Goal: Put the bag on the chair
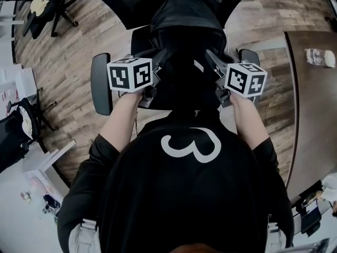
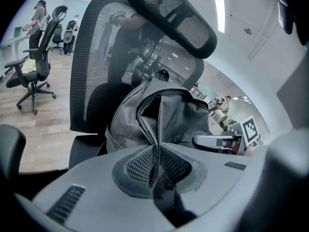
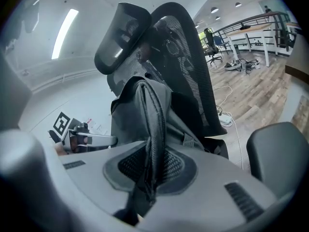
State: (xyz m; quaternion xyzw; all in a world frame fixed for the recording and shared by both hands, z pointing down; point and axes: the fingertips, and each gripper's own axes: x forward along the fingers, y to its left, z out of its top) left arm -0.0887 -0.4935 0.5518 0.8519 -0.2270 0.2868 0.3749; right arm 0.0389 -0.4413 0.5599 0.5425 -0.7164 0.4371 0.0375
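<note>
A dark grey bag [image 1: 184, 62] hangs between my two grippers over the seat of a black mesh office chair [image 1: 100, 83]. My left gripper [image 1: 159, 67] is shut on the bag's zipper edge [image 2: 155, 163]. The bag's body [image 2: 169, 115] hangs in front of the chair's mesh back [image 2: 96, 57] and headrest [image 2: 174, 18]. My right gripper [image 1: 213, 63] is shut on the bag's other zipper edge [image 3: 150, 170], with the bag [image 3: 140, 115] against the chair back [image 3: 188, 71]. The bag's underside and the seat below it are hidden.
The chair's armrests [image 1: 250, 57] [image 3: 275, 144] flank the bag. A dark table [image 1: 316, 99] with a plastic bottle [image 1: 319, 57] stands at the right. Other office chairs [image 1: 47, 9] [image 2: 34, 71] are at the left. A white cable [image 3: 231, 115] lies on the wood floor.
</note>
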